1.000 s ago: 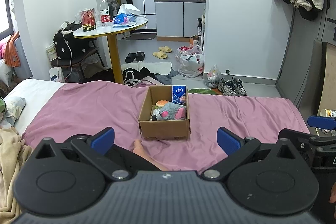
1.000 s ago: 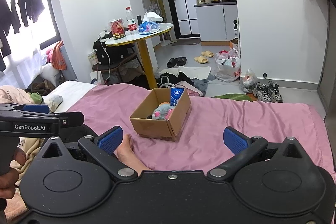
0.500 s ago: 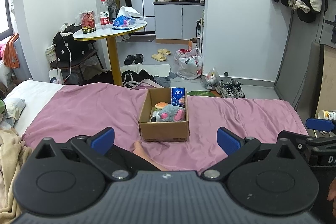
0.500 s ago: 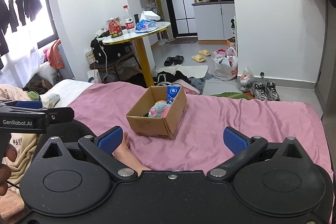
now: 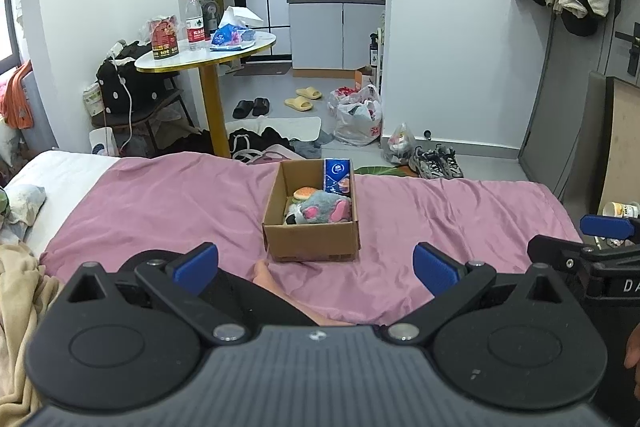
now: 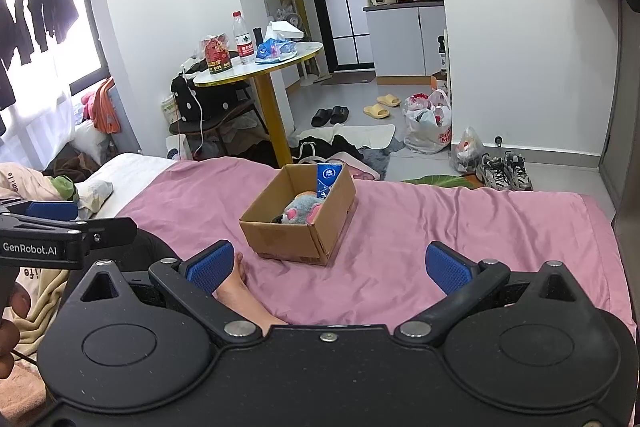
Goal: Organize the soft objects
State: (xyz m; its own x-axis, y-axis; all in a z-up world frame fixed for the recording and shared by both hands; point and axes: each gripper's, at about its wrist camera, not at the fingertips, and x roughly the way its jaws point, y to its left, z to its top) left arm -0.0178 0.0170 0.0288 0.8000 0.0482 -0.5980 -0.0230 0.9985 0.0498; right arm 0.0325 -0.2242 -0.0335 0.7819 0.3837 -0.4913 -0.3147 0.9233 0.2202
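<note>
— Fingers? Both the left gripper (image 5: 316, 265) and right gripper (image 6: 326, 267) were spread wide, blue ribbed pads (image 5: 434, 269) bare.
— Toys?
— A fuzzy grey plush (image 5: 324, 209) lay in the cardboard box (image 5: 312, 241) on the smooth pink sheet (image 5: 180, 199).

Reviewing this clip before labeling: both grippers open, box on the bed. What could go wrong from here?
1. The cardboard box sits on soft pink bedding; pushing on it may tip or slide it.
2. A bare foot lies just before the box, near the right gripper path.
3. The blue tissue pack stands upright against the box wall above the grey plush toy; reaching in could topple it.
</note>
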